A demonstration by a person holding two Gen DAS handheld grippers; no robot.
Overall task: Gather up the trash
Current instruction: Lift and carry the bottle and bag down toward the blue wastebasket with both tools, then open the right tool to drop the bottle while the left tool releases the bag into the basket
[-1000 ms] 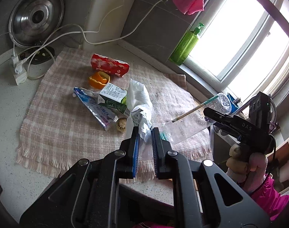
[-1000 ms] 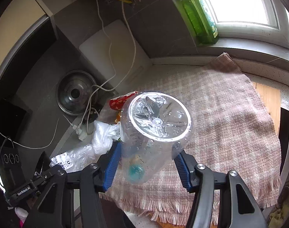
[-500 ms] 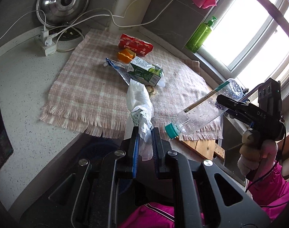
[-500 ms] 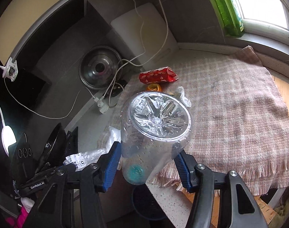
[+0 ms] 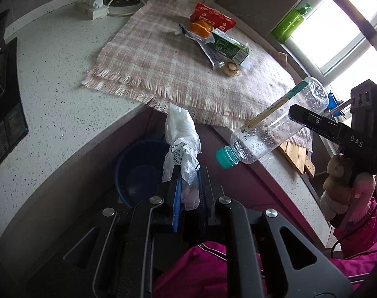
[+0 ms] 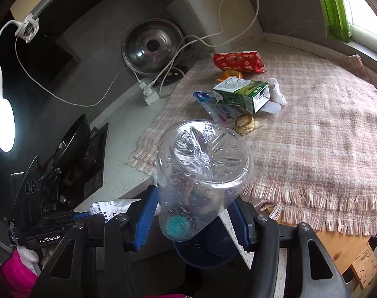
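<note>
Clear plastic bottle (image 6: 201,173) with teal cap (image 5: 224,157) sits centre frame in the right wrist view, clamped between the blue pads of the right gripper (image 6: 193,219), base toward camera, cap tilted down over the blue bin (image 5: 139,171) below the counter edge. Left gripper (image 5: 187,193), lower centre of the left wrist view, is closed nearly flat on a crumpled white plastic bag (image 5: 181,144), held above the same bin. Upper frame: green carton (image 5: 229,47), red wrapper (image 5: 213,19), orange peel (image 5: 200,27) and foil pouch (image 5: 208,49) lie on the checked cloth (image 5: 163,69).
</note>
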